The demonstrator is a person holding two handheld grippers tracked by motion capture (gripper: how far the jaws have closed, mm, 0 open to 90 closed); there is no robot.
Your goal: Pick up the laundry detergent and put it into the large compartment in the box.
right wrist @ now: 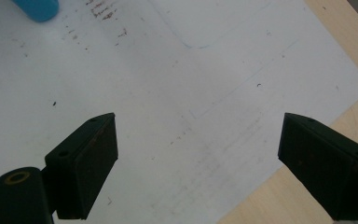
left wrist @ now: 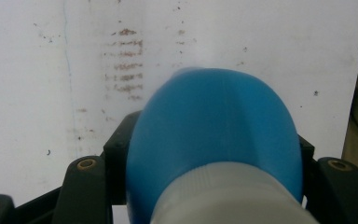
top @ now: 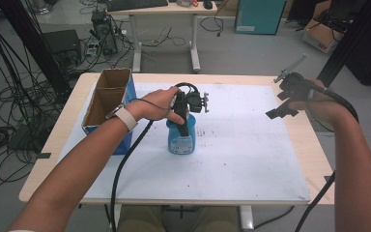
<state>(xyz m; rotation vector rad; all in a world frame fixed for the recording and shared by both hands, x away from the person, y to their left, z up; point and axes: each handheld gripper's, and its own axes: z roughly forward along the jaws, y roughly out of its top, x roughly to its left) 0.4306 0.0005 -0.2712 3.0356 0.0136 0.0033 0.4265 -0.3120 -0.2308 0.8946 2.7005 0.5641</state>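
A blue bottle (top: 180,139) with a pale label stands upright on the white sheet near the table's middle. My left gripper (top: 183,116) comes down on it from above, jaws shut on its upper part. In the left gripper view the bottle's blue shoulder (left wrist: 214,135) and white neck bulge between the two black jaws. My right gripper (top: 282,104) hovers above the right side of the table, open and holding nothing. In the right gripper view its pads (right wrist: 98,154) stand wide apart over the sheet, and the bottle's base (right wrist: 36,9) shows at the top left.
An open cardboard box (top: 107,99) with blue sides stands at the table's left edge, close to my left forearm. The white sheet (top: 241,159) covers most of the wooden table (top: 314,154). Cables trail from both grippers toward the near edge.
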